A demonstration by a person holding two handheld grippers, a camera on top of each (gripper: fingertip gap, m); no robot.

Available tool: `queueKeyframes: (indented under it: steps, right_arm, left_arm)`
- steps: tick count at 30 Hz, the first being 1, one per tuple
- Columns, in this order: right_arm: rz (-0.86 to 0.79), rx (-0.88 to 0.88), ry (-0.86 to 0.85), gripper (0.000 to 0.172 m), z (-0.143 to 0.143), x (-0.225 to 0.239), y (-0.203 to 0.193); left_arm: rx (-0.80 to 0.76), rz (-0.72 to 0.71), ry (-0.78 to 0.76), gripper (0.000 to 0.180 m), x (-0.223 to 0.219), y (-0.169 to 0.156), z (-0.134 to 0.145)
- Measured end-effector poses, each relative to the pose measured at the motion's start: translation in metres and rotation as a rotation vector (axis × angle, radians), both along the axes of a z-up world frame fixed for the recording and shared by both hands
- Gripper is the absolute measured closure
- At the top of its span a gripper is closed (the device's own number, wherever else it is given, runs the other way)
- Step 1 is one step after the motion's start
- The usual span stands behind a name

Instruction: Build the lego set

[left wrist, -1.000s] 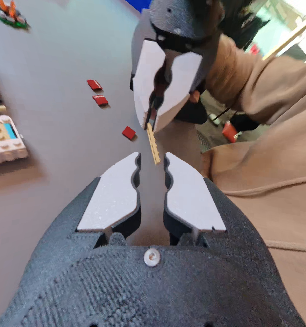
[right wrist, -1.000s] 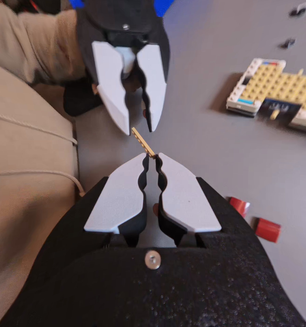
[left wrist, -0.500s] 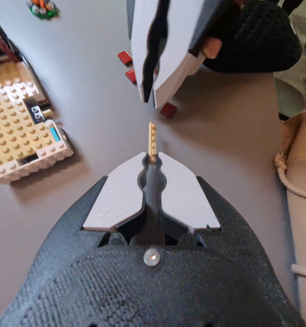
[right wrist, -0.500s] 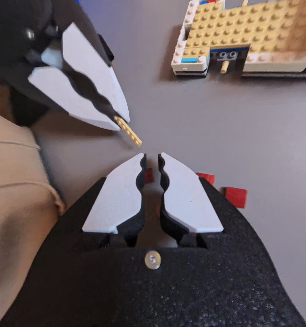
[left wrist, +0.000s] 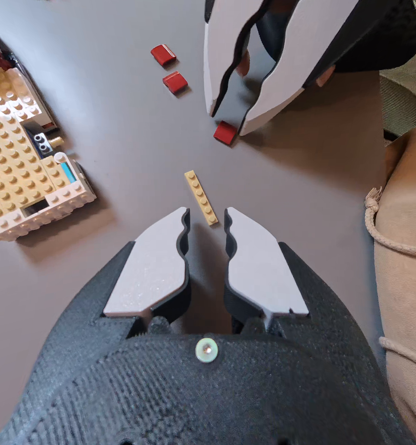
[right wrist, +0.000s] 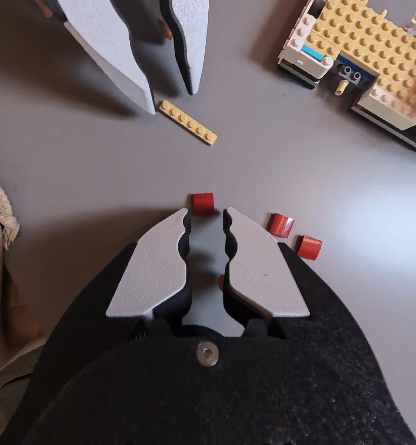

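A thin tan one-stud-wide plate (left wrist: pixel 201 198) lies flat on the grey table (left wrist: pixel 130 120), free of both grippers. My left gripper (left wrist: pixel 207 214) is open; the plate's near end lies just ahead of its fingertips, and neither pad touches it. In the right wrist view the plate (right wrist: pixel 187 122) lies by the left gripper's (right wrist: pixel 171 101) tips. My right gripper (right wrist: pixel 207 213) is open and empty, low over the table, with a small red curved tile (right wrist: pixel 203 203) just ahead of its fingertips. In the left wrist view that tile (left wrist: pixel 225 133) sits at the right gripper's (left wrist: pixel 227 124) tips.
A tan and white brick build (left wrist: pixel 21 168) stands on the left, and shows at the upper right in the right wrist view (right wrist: pixel 370 48). Two more red tiles (right wrist: pixel 280 225) (right wrist: pixel 309 247) lie right of my right gripper. A person's beige garment (left wrist: pixel 407 265) borders the table.
The tan plate passed from the right gripper to the left, which then opened; the plate now lies on the table. The right gripper opened and came down by the red tile.
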State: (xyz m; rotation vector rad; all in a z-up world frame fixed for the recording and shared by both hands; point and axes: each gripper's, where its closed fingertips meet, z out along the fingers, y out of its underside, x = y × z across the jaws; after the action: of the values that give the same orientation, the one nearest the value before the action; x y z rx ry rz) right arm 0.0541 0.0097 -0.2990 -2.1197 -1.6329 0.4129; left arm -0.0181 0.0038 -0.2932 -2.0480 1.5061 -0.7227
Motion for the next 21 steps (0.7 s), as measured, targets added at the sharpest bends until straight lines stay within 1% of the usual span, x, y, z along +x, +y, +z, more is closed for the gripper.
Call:
queueKeyframes:
  steps: [2, 4, 6, 8, 10, 13, 15, 16, 19, 21]
  right_arm:
    - [0.021, 0.04, 0.021, 0.146, 0.005, -0.008, 0.004]
    - [0.061, 0.056, 0.045, 0.147, 0.011, -0.02, 0.006]
    - [0.103, 0.053, 0.014, 0.147, 0.008, -0.023, 0.008]
    - [0.118, 0.041, -0.014, 0.147, 0.005, -0.021, 0.007]
    - [0.105, 0.021, -0.013, 0.147, 0.005, -0.017, 0.005]
    - [0.052, -0.015, -0.006, 0.147, 0.004, -0.007, -0.001]
    - [0.014, -0.002, -0.02, 0.147, 0.0, -0.001, 0.0]
    - [0.001, -0.003, -0.018, 0.147, -0.001, 0.0, -0.001]
    - [-0.027, -0.007, 0.009, 0.147, -0.002, -0.004, -0.003]
    - [-0.035, -0.006, 0.008, 0.15, -0.003, -0.006, -0.002]
  left_arm:
    - [0.032, -0.014, 0.041, 0.154, 0.0, -0.002, -0.005]
    - [0.043, -0.023, 0.046, 0.155, 0.001, -0.003, -0.006]
    - [0.038, -0.021, 0.042, 0.16, 0.002, -0.003, -0.006]
    - [0.064, -0.02, 0.054, 0.164, 0.001, -0.002, -0.007]
    - [0.082, -0.019, 0.06, 0.171, 0.001, -0.003, -0.008]
    - [0.079, -0.032, 0.048, 0.172, 0.007, -0.006, -0.007]
    - [0.081, -0.032, 0.041, 0.172, 0.012, -0.008, -0.006]
    - [0.076, -0.028, 0.035, 0.171, 0.015, -0.009, -0.006]
    - [-0.007, -0.044, -0.027, 0.163, 0.023, -0.021, 0.0]
    - [0.014, -0.029, -0.033, 0.162, 0.02, -0.016, 0.002]
